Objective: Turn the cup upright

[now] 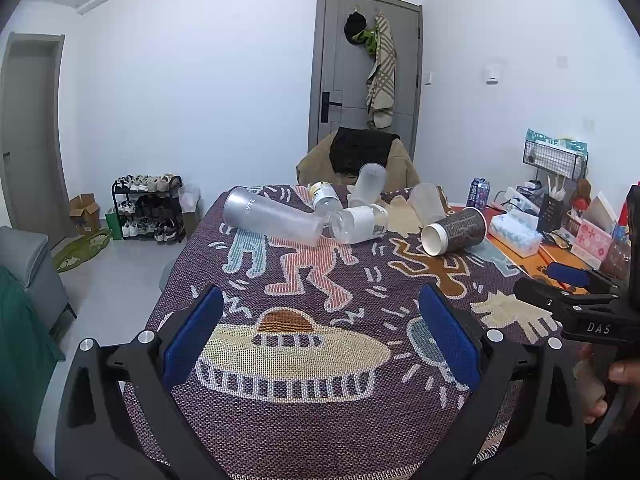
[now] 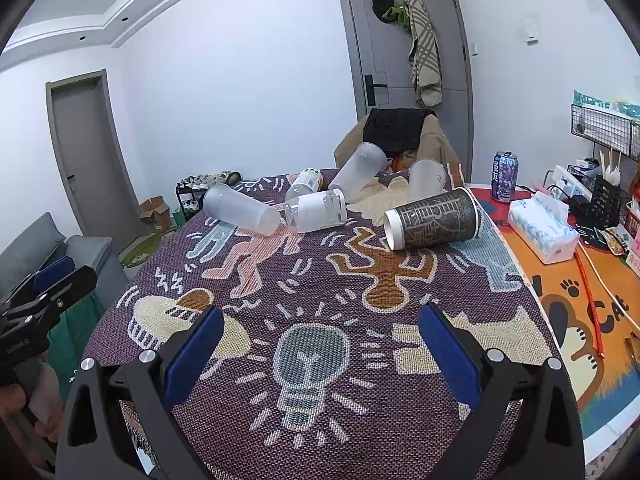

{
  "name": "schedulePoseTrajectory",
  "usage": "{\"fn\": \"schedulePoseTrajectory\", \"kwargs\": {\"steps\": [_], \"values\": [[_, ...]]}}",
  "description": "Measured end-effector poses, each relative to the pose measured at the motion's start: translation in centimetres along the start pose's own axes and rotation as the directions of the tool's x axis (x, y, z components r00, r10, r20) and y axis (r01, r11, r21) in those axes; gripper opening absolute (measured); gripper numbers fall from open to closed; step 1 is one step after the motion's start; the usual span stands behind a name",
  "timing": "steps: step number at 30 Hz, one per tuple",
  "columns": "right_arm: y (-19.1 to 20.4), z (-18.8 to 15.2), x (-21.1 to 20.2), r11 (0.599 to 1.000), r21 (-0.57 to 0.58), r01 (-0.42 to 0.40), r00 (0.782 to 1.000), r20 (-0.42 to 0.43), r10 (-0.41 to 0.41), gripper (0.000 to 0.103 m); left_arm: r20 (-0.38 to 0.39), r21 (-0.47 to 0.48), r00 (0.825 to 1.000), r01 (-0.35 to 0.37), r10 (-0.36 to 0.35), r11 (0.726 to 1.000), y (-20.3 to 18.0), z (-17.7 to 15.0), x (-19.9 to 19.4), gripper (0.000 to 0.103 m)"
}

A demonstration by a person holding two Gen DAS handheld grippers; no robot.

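Note:
A dark patterned paper cup lies on its side at the far right of the patterned tablecloth, white end toward me. Frosted plastic cups and clear bottles lie tipped over beside it. My left gripper is open and empty over the near cloth. My right gripper is open and empty, well short of the cups; it also shows at the right edge of the left wrist view.
A tissue pack, a drink can, a wire rack and desk clutter sit on the orange mat at right. A chair with a jacket stands behind the table. A shoe rack stands by the wall.

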State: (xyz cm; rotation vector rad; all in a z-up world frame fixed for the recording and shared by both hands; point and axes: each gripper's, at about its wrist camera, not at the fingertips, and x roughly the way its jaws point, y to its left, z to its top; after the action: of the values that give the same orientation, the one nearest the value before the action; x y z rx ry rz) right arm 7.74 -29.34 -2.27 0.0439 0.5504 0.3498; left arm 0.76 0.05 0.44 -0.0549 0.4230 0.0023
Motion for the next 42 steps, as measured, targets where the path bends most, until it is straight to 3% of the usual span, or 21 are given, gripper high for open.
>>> {"fn": "schedulePoseTrajectory", "kwargs": {"steps": [42], "values": [[-0.28,0.24,0.14,1.000,0.019,0.008,1.000,-0.006,-0.008,0.096,0.004,-0.023,1.000,-0.003,0.003,1.000,0.11,-0.23,0.23,0.097]]}}
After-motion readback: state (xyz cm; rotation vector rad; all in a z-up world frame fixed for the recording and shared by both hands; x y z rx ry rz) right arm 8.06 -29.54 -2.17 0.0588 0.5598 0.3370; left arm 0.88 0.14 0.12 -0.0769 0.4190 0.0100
